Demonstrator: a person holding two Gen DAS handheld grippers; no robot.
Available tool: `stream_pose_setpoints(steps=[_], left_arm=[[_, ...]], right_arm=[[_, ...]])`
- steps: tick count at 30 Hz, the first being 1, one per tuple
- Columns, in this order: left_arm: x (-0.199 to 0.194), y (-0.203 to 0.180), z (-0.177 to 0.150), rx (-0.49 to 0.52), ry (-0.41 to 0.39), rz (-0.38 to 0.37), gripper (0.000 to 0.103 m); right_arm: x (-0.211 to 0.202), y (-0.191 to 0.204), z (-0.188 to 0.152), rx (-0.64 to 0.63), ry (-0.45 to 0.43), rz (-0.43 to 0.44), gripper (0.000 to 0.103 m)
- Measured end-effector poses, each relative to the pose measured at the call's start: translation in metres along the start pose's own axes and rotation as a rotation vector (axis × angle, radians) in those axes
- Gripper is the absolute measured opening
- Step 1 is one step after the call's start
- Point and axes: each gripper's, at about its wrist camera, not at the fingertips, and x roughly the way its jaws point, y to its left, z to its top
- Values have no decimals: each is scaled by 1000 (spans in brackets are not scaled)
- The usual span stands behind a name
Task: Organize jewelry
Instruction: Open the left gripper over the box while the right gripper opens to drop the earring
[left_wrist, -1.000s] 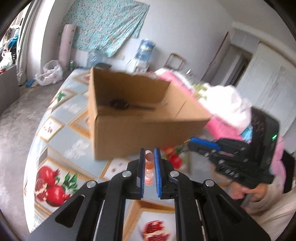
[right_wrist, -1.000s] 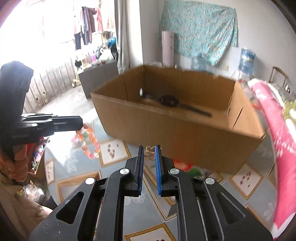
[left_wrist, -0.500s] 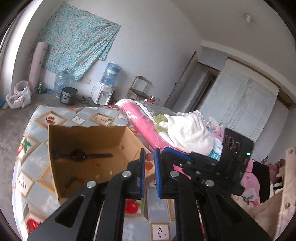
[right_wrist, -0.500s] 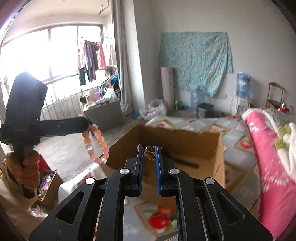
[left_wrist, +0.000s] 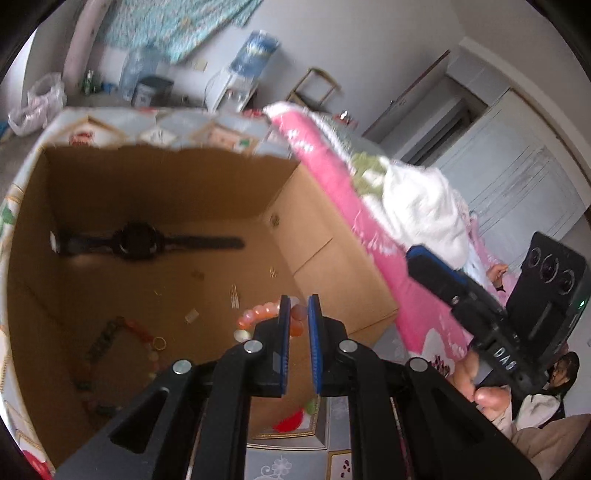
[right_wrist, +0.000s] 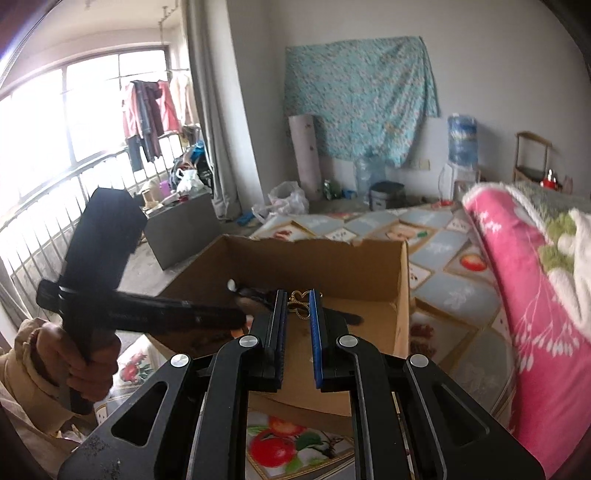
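My left gripper is shut on a pink and orange bead bracelet and holds it over the open cardboard box, above the box floor. A black wristwatch lies flat inside the box, with a bead strand, a gold ring and small bits. My right gripper is shut on a small gold ornament and hangs above the near edge of the box. The left gripper reaches into the box from the left in the right wrist view.
The box stands on a table with a fruit-print cloth. A pink blanket with white cloth on it lies along the right side. The right gripper's body is at the right in the left wrist view.
My left gripper has moved forward and down over the box with the bracelet, so I look into the box. My right gripper has come closer to the box's near edge.
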Motion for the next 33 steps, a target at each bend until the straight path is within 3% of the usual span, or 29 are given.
stream_pose_setpoints(steps=[7,15,19,25,29,33], left_arm=[[32,12,-5,-20,89,31,9],[30,22,-11,-54,94,22,9],[18,23,-12,-57,52,21,9],[-12,21,-17,-36,-45,105,10],[-26,20,-23,-32,-84,143,18],[-35,14,-27,-8,-112,181,21]], right_arm=[[1,-9,-3,29,16,1,10],[3,-13,-4,43,32,1,10],[10,-12,-3,46,64,18,10],[29,-11,-7,27,167,-2,11],[26,-12,-10,41,173,-24,21],[14,-12,-9,62,151,-40,22]])
